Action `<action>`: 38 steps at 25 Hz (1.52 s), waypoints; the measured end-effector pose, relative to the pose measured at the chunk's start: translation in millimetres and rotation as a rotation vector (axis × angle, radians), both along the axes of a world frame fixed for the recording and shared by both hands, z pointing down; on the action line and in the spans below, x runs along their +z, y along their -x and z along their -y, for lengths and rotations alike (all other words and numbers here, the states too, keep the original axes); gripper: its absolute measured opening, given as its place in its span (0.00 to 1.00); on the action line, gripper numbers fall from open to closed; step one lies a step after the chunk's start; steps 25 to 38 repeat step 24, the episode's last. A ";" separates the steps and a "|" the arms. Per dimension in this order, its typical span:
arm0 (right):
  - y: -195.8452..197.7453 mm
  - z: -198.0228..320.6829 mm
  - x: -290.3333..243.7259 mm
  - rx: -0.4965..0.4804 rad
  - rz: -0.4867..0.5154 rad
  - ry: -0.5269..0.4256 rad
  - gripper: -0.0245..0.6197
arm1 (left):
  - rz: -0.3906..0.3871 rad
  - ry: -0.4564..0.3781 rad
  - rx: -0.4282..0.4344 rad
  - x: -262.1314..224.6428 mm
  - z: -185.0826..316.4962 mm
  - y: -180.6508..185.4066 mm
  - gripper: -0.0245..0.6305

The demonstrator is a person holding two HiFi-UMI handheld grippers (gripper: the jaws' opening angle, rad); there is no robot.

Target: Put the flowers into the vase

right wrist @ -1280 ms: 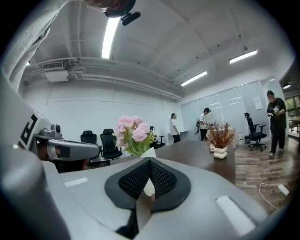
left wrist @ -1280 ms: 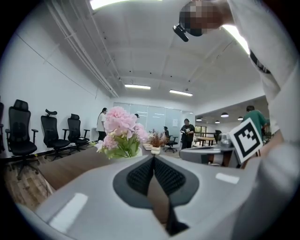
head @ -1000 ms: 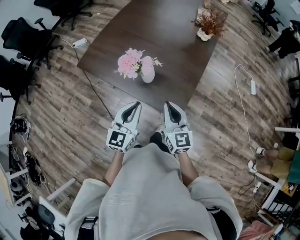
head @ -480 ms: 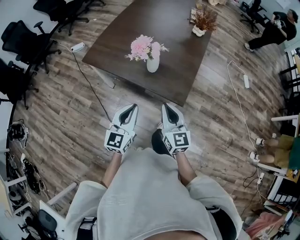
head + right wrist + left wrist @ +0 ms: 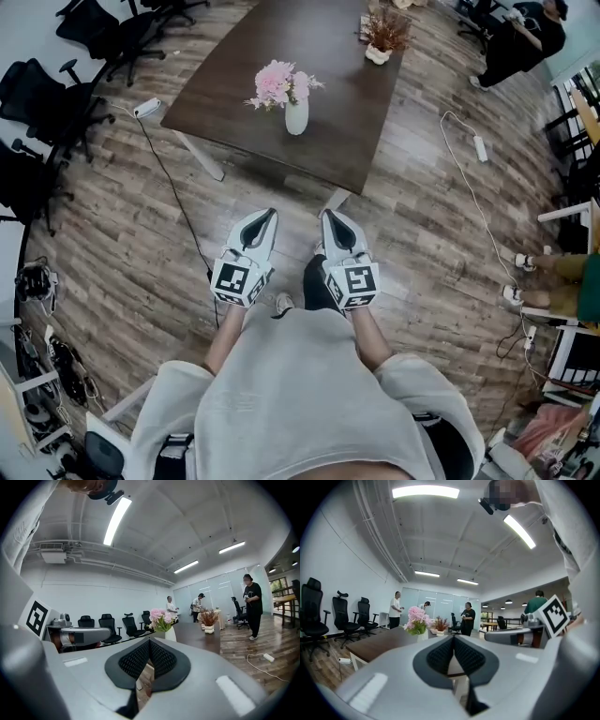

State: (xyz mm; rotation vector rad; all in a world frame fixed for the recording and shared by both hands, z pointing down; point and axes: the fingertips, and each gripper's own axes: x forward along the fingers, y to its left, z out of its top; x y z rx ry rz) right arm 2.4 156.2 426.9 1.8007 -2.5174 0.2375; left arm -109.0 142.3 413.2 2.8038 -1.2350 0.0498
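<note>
Pink flowers (image 5: 278, 82) stand in a white vase (image 5: 296, 116) on the dark brown table (image 5: 328, 141), well ahead of me. Both grippers are held side by side in front of my body, over the wood floor and short of the table's near edge. My left gripper (image 5: 271, 214) is shut with nothing in it, its pads meeting at the tip (image 5: 453, 638). My right gripper (image 5: 327, 215) is likewise shut and empty (image 5: 149, 641). The flowers (image 5: 416, 618) (image 5: 161, 617) show in both gripper views just above the jaws, and the vase (image 5: 168, 632) is partly hidden behind them.
A pot of dried brown flowers (image 5: 384, 33) sits at the table's far end. Black office chairs (image 5: 56, 84) line the left side. Cables and a power strip (image 5: 147, 108) lie on the floor. A person (image 5: 520, 37) stands at the far right, and others show beyond the table (image 5: 396, 609).
The table and vase now sit farther away and smaller in the head view: I have backed off from the table. Both grippers stayed shut and side by side.
</note>
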 end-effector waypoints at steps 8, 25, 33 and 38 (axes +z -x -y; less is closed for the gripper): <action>1.4 -7.6 -0.1 0.009 -0.003 -0.007 0.03 | -0.009 -0.011 0.008 -1.7 -9.9 -2.8 0.05; 4.8 -1.6 -0.5 0.008 -0.013 0.002 0.03 | -0.018 -0.010 0.007 -3.5 -2.6 -1.9 0.05; 4.8 -1.6 -0.5 0.008 -0.013 0.002 0.03 | -0.018 -0.010 0.007 -3.5 -2.6 -1.9 0.05; 4.8 -1.6 -0.5 0.008 -0.013 0.002 0.03 | -0.018 -0.010 0.007 -3.5 -2.6 -1.9 0.05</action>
